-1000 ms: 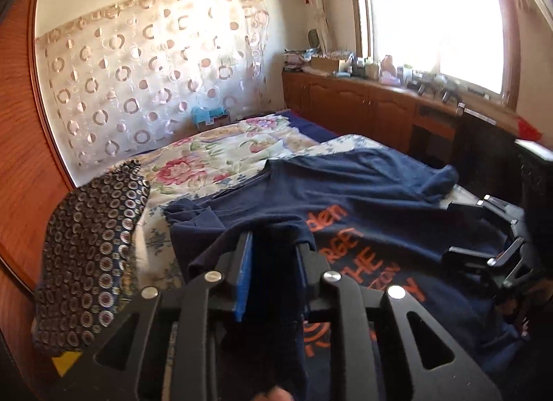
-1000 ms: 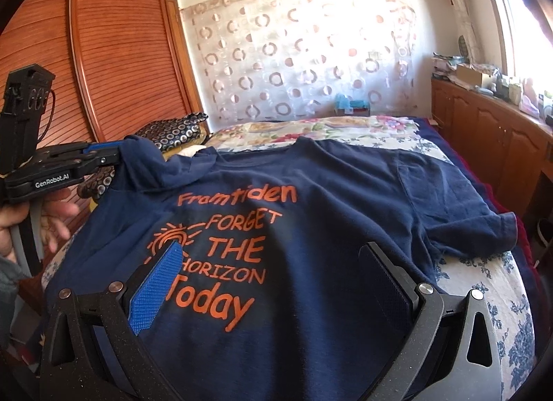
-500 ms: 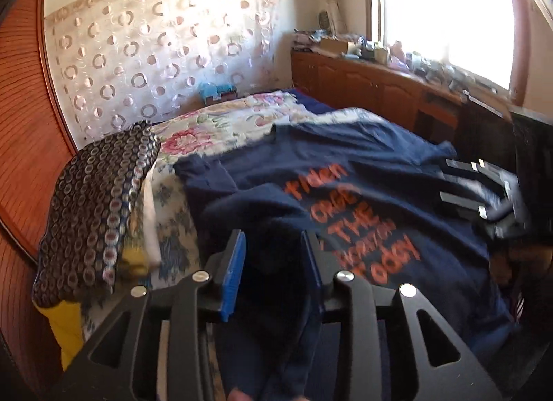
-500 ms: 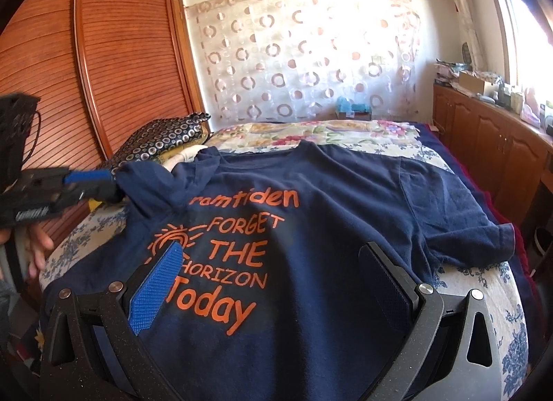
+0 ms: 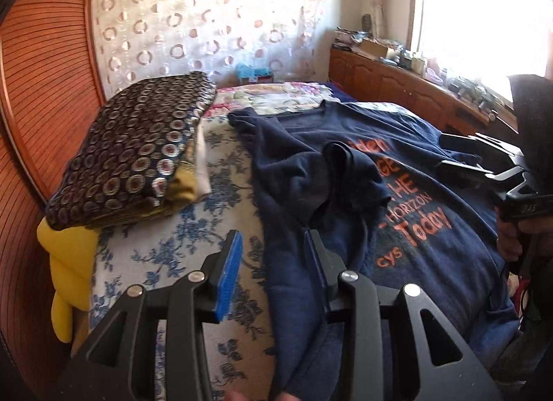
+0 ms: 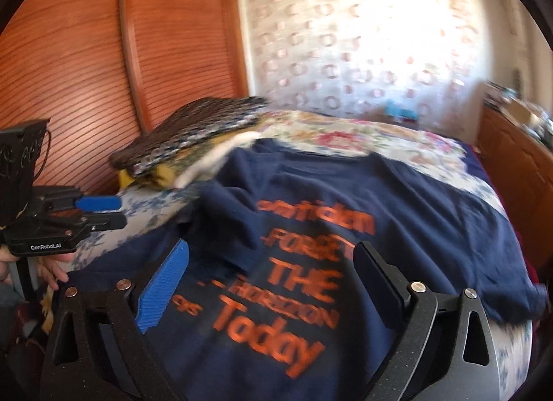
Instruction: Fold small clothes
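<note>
Your left gripper [image 5: 273,259] sits nearest, over the left side edge of the bed [image 5: 221,166]. Its jaws are opening, fairly narrow, with bare floral sheet and the T-shirt's edge showing between them; no pad presses on cloth. I read that as a release: the left sleeve [image 5: 349,176] lies folded in over the chest, covering the start of the orange print [image 5: 411,214].

Your right gripper [image 6: 269,269] hangs over the middle of the navy T-shirt [image 6: 397,200], jaws wide and just starting to close, nothing pinched. The print shows between the fingers underneath. It looks staged for the opposite sleeve, which runs off toward the bed's right edge and is blurred there.

The T-shirt lies front up on the bed. Its long axis runs along the bed: hem at the near edge under your grippers, collar toward the far curtain [image 5: 207,31]. The print reads upright from your side, so the orientation suits side folds first.

Further back at the left edge, a patterned folded pile [image 5: 134,152] rests on yellow cloth [image 5: 69,263], just beside the shirt's shoulder. Probably finished items, parked clear of the working area.
</note>
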Demonstrator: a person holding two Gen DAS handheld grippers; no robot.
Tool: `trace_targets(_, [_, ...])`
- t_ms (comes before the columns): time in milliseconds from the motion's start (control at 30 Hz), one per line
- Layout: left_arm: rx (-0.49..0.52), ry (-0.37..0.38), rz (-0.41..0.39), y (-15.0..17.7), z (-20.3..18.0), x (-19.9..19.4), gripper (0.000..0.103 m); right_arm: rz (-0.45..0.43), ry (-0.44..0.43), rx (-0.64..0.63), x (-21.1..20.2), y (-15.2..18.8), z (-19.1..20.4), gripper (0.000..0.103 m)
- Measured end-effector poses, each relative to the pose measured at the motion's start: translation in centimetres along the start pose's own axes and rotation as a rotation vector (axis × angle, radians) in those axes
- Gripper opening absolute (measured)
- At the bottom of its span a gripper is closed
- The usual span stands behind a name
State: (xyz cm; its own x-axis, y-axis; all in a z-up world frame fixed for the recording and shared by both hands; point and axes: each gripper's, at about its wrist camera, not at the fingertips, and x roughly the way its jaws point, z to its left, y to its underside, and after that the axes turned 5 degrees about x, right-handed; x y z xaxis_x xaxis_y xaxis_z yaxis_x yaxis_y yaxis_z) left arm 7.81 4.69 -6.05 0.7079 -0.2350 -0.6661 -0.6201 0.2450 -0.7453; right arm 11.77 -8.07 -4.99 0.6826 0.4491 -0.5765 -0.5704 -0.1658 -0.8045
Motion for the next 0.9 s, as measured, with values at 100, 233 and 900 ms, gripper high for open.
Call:
trace_targets(100, [-0.018,-0.032,-0.007,0.2,0.7,-0.4,0.036,0.035,-0.042,-0.072,2.1,-1.5,1.9,0.095])
trace_targets(233, [-0.052,-0.037,-0.043,0.6,1.9,-1.5,0.036,0.101,-0.084,-0.138,5.4,-3.0,3.6,0.095])
trace_targets(900, [-0.077,-0.060,-0.066,1.9,2.2,-2.0,0.038,0.144,0.056,0.007,9.2,-4.5,-1.6,0.007])
